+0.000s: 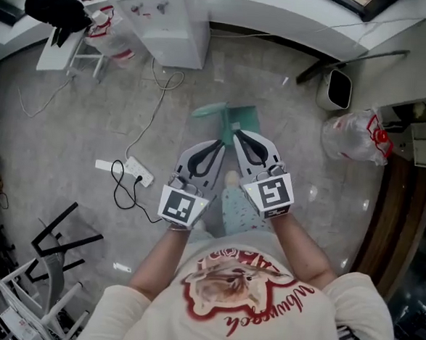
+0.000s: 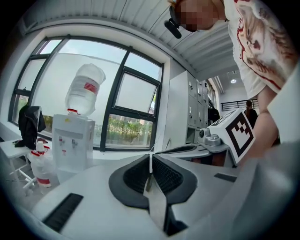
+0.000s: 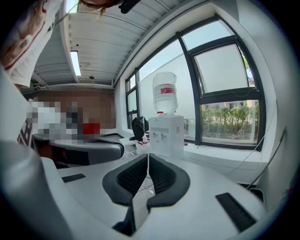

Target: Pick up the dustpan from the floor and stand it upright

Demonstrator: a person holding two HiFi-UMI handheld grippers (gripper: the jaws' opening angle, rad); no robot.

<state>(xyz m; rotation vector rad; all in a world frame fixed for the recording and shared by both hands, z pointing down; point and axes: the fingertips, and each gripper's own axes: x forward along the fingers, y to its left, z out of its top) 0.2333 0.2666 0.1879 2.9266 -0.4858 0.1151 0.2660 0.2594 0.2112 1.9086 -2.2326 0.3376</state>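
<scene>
The teal dustpan [image 1: 240, 119] is on the grey floor just beyond both grippers' tips, and its near part is hidden behind them; I cannot tell whether it stands or lies. My left gripper [image 1: 220, 141] and right gripper [image 1: 236, 135] are held side by side high above the floor in front of the person's chest, pointing forward. In the left gripper view the left gripper [image 2: 150, 157] has its pads together with nothing between them. The right gripper [image 3: 148, 155] is likewise shut and empty. Neither gripper view shows the dustpan.
A white water dispenser [image 1: 165, 17] stands at the back by the window. A power strip [image 1: 129, 168] with trailing cables lies at left. A tied plastic bag [image 1: 353, 135] and a small white bin [image 1: 339, 87] are at right. A black metal frame [image 1: 55, 242] is at lower left.
</scene>
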